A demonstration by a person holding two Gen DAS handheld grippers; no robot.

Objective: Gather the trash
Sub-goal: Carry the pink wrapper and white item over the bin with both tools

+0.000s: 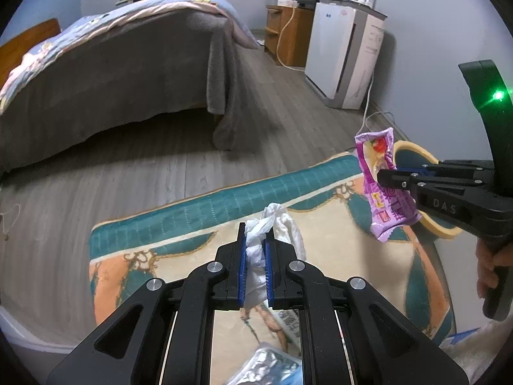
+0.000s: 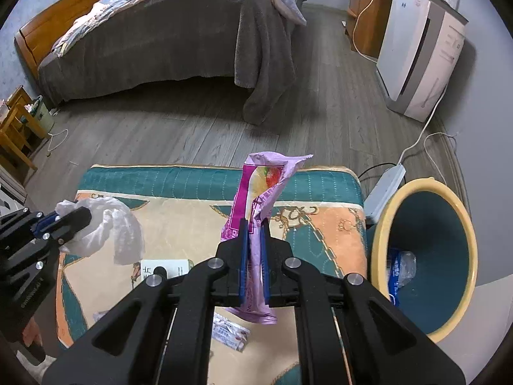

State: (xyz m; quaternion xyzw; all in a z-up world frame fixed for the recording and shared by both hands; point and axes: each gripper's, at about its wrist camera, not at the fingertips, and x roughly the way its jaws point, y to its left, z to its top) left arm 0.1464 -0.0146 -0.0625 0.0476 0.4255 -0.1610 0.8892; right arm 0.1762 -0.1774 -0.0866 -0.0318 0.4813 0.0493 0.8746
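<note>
My left gripper (image 1: 255,235) is shut on a crumpled white tissue (image 1: 278,224) and holds it above the patterned mat (image 1: 179,215). In the right wrist view the left gripper (image 2: 81,215) and its tissue (image 2: 112,231) are at the left. My right gripper (image 2: 255,224) is shut on a purple snack wrapper (image 2: 263,186), held above the mat (image 2: 192,211). In the left wrist view the right gripper (image 1: 386,178) and wrapper (image 1: 384,189) are at the right, in front of the bin. The yellow-rimmed teal trash bin (image 2: 449,211) stands right of the mat with a plastic wrapper (image 2: 400,269) inside.
More litter lies on the mat: a small printed packet (image 2: 229,333), a white card (image 2: 163,269), a silvery wrapper (image 1: 269,365). A power strip (image 2: 384,189) and cables lie beside the bin. A bed (image 2: 179,38) stands across the wood floor, an air purifier (image 2: 420,54) by the wall.
</note>
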